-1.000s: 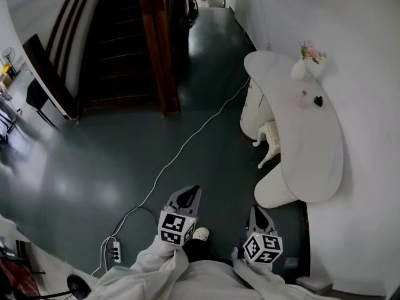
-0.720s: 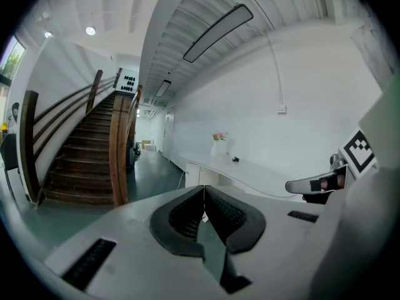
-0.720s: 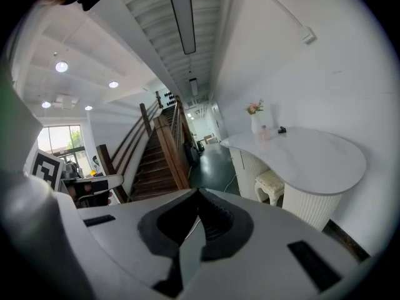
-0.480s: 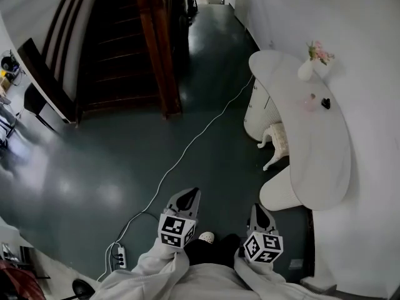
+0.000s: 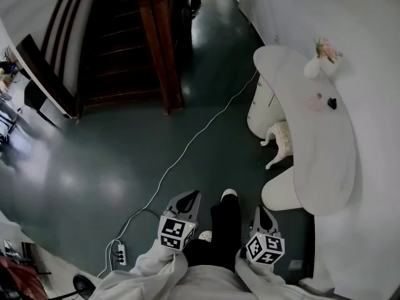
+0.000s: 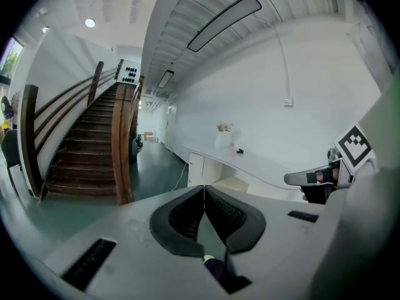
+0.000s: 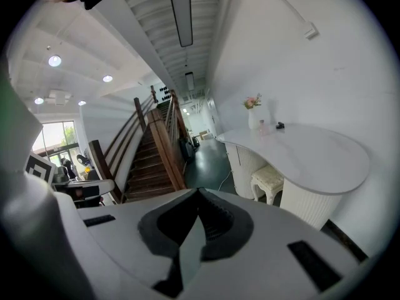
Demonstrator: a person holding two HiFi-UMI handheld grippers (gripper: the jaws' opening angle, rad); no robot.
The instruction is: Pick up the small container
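- The small container (image 5: 315, 103), pinkish, stands on the white curved table (image 5: 325, 161) near the table's far end, close to the wall.
- Just beside it on the table lies one small black object (image 5: 332, 103). One white vase (image 5: 312, 68) with pink flowers stands a little farther along the table.
- Under the table's middle stands one white stool (image 5: 280, 140).
- One white cable (image 5: 187, 150) runs across the dark floor away from the table to one power strip (image 5: 117, 253).
- One wooden staircase (image 5: 122, 49) rises across the floor from the table.
- The left gripper (image 5: 189, 197) is well apart from the table, with its jaws pressed together on nothing.
- The right gripper (image 5: 260, 211) is nearer the table's near end, but still clear of it. Its jaws are also together and empty.
- Each of the two grippers carries one cube with black-and-white square markers.
- Compared with a second ago, the table and the container sit farther right in the head view.
- A dark trouser leg (image 5: 226, 224) with a white shoe (image 5: 229, 194) has swung forward between the two grippers.
- Both pairs of jaws are closed, as before.
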